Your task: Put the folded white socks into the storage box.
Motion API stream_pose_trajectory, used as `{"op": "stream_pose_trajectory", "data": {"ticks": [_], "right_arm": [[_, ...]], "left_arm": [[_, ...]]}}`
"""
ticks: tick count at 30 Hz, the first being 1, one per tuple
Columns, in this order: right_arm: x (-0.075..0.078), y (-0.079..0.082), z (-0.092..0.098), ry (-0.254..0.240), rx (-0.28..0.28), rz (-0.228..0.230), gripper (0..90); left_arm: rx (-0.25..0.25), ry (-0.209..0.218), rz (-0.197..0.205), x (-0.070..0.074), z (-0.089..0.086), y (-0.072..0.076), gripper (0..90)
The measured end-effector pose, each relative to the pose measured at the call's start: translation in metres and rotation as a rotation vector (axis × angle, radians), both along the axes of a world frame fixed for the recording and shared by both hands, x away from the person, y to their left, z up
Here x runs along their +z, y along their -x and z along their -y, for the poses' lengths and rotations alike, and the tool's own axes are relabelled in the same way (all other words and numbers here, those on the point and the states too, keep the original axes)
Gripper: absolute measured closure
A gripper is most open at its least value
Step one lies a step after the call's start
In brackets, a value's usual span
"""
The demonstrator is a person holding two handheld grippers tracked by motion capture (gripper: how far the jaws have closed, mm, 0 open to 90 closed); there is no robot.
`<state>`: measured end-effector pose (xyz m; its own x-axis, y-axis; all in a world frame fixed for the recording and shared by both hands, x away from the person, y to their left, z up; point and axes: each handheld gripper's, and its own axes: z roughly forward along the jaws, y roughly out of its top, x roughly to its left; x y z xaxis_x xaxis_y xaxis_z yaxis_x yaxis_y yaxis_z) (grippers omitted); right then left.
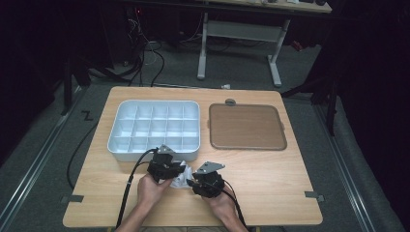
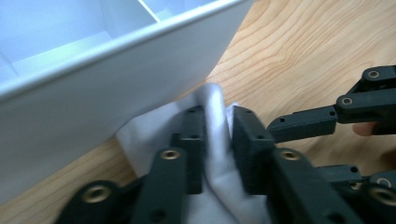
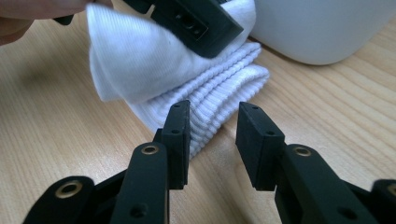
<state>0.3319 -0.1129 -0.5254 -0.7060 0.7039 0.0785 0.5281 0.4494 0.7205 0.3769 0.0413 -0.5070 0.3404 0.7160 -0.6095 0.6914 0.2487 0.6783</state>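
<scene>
White ribbed cloth, prob. a sock, lies on the wooden table just in front of the tray's near wall, mostly hidden in the high view under the two grippers; only a small pale patch shows there; its full shape can't be made out in any view; left gripper is clenched on a fold of the cloth, fabric pinched between its black jaws, the rest cut off at the bottom of the left gripper view; right gripper has jaws apart, nothing between them, left jaw just beside or touching the ribbed cuff, can't tell which; white plastic tray w/ a grid of compartments, all looking empty from above; in the left gripper view only its smooth glossy wall and parts of two cells show; brown flat square pad or lid w/ rounded corners sits right of the tray, near but apart; hands partly cut off at the bottom edge; room beyond dark, cables and a desk frame faint.
</scene>
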Motion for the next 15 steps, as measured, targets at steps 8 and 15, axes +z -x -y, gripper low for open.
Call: {"op": "stream_pose_trajectory", "data": {"ticks": [8,15], "right_arm": [[0.009,0.001,0.011,-0.035,-0.029,-0.012,65.8],[0.018,0.007,0.020,-0.070,-0.042,0.001,72.2]], "left_arm": [[0.004,0.060,0.024,0.015,-0.008,0.007,52.2],[0.040,0.123,0.059,0.030,-0.027,0.015,47.4]]}}
